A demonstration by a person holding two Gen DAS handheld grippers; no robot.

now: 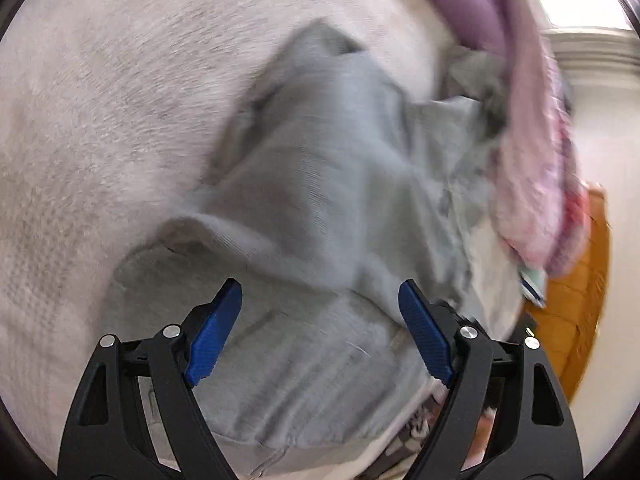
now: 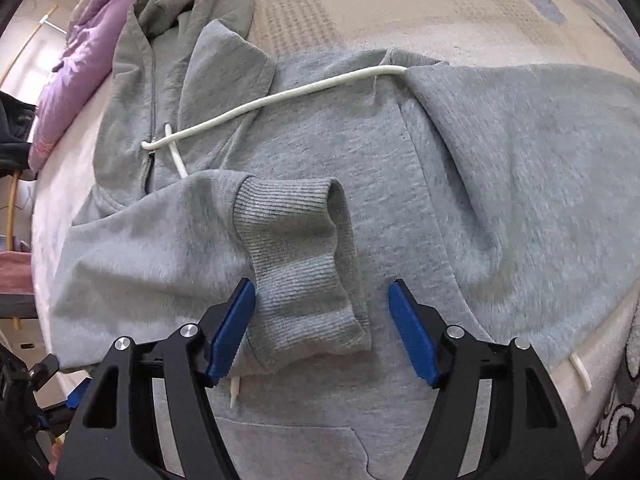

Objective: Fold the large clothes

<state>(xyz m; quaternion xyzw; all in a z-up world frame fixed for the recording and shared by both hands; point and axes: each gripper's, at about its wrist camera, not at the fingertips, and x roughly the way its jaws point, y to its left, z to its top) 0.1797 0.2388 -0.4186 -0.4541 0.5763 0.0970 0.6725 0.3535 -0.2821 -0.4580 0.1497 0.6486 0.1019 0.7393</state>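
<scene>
While a grey hooded sweatshirt (image 2: 400, 168) lies spread across a pale patterned bed cover (image 2: 400, 12), the right gripper (image 2: 322, 300) hangs above its middle with blue-padded jaws spread apart and nothing clamped. One sleeve is folded across the chest, and its ribbed cuff (image 2: 304, 264) lies between the two blue pads; the left pad (image 2: 234, 332) sits right at the cuff's edge, the other stands clear of the cloth. A white drawstring (image 2: 280, 96) runs across the upper chest, from near the zip toward the far shoulder. A crumpled lilac quilt (image 2: 80, 80) is bunched along the bed's upper left edge.

The left wrist view is smeared with motion blur. There the left gripper (image 1: 320, 300) points down at grey fabric (image 1: 320, 180) heaped on the pale cover (image 1: 100, 120), its jaws wide apart and holding nothing. Pink and lilac bedding (image 1: 528, 160) lies at the right side of that view, with an orange-brown wooden surface (image 1: 580, 300) beyond it.
</scene>
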